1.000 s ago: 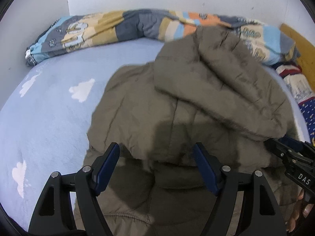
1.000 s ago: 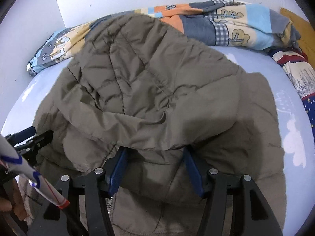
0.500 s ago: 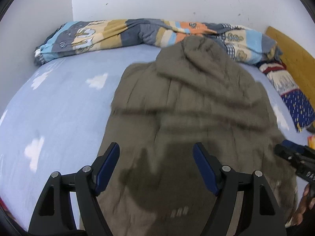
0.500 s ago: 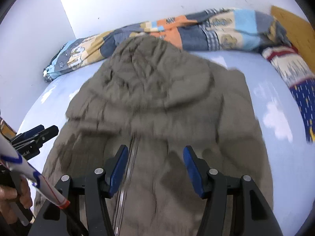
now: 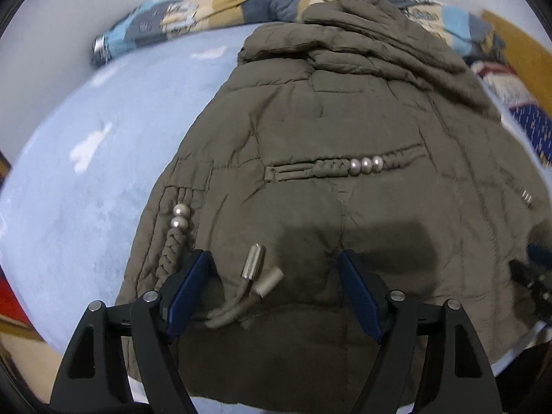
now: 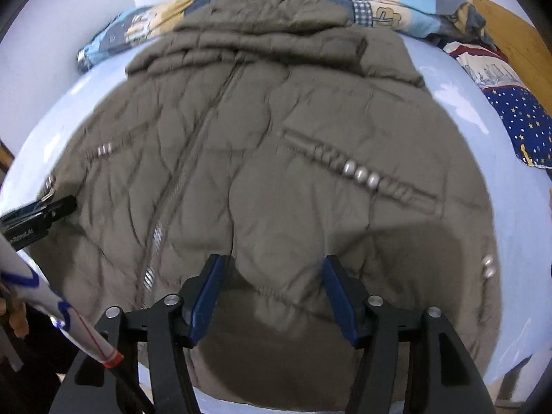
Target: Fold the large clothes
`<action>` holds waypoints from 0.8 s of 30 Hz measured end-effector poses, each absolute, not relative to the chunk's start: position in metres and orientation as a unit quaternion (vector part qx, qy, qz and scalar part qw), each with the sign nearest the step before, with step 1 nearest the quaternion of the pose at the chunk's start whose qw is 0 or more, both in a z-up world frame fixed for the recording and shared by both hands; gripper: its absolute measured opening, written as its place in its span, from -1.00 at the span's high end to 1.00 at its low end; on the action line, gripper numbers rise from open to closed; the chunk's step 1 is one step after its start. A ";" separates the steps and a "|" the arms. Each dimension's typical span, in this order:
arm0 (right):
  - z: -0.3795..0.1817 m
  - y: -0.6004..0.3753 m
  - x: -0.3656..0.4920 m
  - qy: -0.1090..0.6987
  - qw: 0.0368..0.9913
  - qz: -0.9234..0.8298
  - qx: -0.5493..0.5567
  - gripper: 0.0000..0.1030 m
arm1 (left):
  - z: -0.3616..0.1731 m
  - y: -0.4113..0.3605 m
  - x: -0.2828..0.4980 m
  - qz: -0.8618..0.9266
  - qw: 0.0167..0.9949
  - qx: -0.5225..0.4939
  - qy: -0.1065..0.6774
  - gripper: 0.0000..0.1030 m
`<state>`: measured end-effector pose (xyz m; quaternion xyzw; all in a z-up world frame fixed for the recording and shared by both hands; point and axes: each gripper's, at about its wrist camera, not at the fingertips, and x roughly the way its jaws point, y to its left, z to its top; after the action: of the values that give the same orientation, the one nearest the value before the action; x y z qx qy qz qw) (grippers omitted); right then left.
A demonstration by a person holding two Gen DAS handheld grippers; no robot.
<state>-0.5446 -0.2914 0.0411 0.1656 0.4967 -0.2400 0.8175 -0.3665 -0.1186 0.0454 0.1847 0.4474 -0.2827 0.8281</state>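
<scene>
An olive-brown quilted hooded jacket [image 5: 345,131] lies front-up on the blue bed, hood toward the wall; it also shows in the right wrist view [image 6: 262,145]. My left gripper [image 5: 274,262] is open and empty, low over the jacket's hem by two metal drawstring ends [image 5: 258,272]. My right gripper [image 6: 272,265] is open and empty over the hem right of the zipper [image 6: 193,158]. Each gripper shows at the edge of the other's view: the right one [image 5: 533,276] and the left one [image 6: 38,214].
The light blue sheet with white clouds [image 5: 86,172] covers the bed. A patchwork quilt [image 5: 193,13] is bunched along the white wall [image 6: 69,7]. A star-patterned dark blue cloth [image 6: 517,120] lies at the right, next to a wooden board [image 6: 517,27].
Both grippers have drawn back from the hood toward the hem and lowered. The jacket's front with its zipper and beaded pocket trims has come into view.
</scene>
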 end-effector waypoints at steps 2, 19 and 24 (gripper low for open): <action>0.038 -0.295 -0.546 0.493 0.818 -0.240 0.175 -0.32 | 0.042 -0.119 -0.371 -0.280 0.834 0.194 0.435 -0.54; 0.038 -0.268 -0.567 0.470 0.830 -0.245 0.175 -0.53 | 0.036 -0.106 -0.395 -0.284 0.845 0.204 0.405 -0.70; 0.037 -0.265 -0.574 0.462 0.834 -0.245 0.175 -0.53 | 0.034 -0.102 -0.398 -0.283 0.849 0.196 0.400 -0.71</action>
<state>-0.5736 -0.2653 0.0367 0.1754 0.4620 -0.2449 0.8342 -0.3983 -0.1019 0.0341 0.1962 0.3999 -0.2829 0.8494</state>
